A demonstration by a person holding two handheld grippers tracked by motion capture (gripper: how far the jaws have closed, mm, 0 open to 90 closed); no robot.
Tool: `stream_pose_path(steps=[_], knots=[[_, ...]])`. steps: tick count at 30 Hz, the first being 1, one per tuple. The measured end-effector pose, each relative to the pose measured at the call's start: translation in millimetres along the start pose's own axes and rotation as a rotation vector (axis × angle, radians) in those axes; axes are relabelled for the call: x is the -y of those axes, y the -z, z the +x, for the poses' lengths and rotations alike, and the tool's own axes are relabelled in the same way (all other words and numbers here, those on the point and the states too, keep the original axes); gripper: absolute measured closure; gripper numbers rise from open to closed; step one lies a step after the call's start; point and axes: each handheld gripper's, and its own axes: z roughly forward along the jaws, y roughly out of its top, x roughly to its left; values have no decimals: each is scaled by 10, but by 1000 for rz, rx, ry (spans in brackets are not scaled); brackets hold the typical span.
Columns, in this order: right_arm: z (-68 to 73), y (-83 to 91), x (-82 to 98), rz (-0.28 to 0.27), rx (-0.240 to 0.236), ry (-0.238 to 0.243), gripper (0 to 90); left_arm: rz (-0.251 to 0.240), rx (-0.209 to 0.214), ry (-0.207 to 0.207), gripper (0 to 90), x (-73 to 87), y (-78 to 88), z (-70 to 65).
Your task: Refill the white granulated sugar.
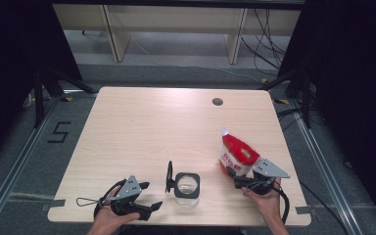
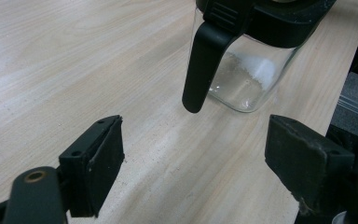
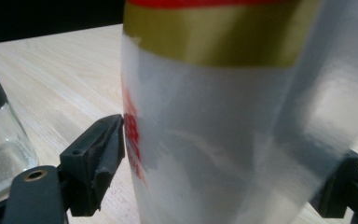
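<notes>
gripping the pouch (image 1: 237, 155) at 4 o'clock on the table (image 1: 142, 127) with the right hand-held gripper (image 1: 239, 177), jaws pinching its sides. resting the left hand-held gripper (image 1: 149, 205) at 7 o'clock, jaws spread, holding nothing. standing at 6 o'clock, the jar (image 1: 186, 185), lid (image 1: 169, 176) flipped open, a little white powder (image 2: 256, 70) at the bottom. judging refilling barely begun: lifting, tilting and pouring all remaining.
</notes>
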Motion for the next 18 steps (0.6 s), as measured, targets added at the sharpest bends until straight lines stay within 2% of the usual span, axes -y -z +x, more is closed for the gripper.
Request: stream_pose_path(steps=[1, 2, 5, 6, 7, 9, 10, 11, 12, 13, 15, 16, 18], knots=[[0, 0, 0, 0, 0, 0, 189, 13, -2, 5, 190, 1, 4, -4], [8, 2, 1, 4, 3, -11, 189, 7, -2, 31, 190, 7, -5, -26], [3, -11, 11, -6, 9, -12, 189, 12, 3, 20, 190, 3, -12, -22], [-13, -15, 13, -13, 17, 7, 189, 5, 1, 25, 190, 4, -16, -27], [5, -15, 17, -5, 15, -25, 189, -3, 6, 35, 190, 5, -21, -32], [2, -34, 26, -17, 19, -25, 190, -1, 3, 21, 190, 4, -13, -27], [-19, -54, 24, -31, 10, 1, 189, 0, 2, 17, 190, 4, -12, -24], [-14, -53, 21, -17, -2, -14, 189, 0, 3, 7, 190, 2, -10, -19], [-15, -59, 25, -11, 8, -11, 191, 3, 3, -1, 191, 0, -5, -14], [-5, -68, 33, -15, 0, -35, 191, 7, 6, -2, 191, -2, -1, -12], [-12, -64, 34, 7, 13, -28, 190, 5, 7, -2, 191, -3, -1, -13], [-7, -96, 44, -29, 4, -56, 191, 8, 8, -4, 191, -3, -3, -12], [-24, -99, 47, -16, 5, -41, 191, -4, 5, 2, 191, 3, -17, -20]])
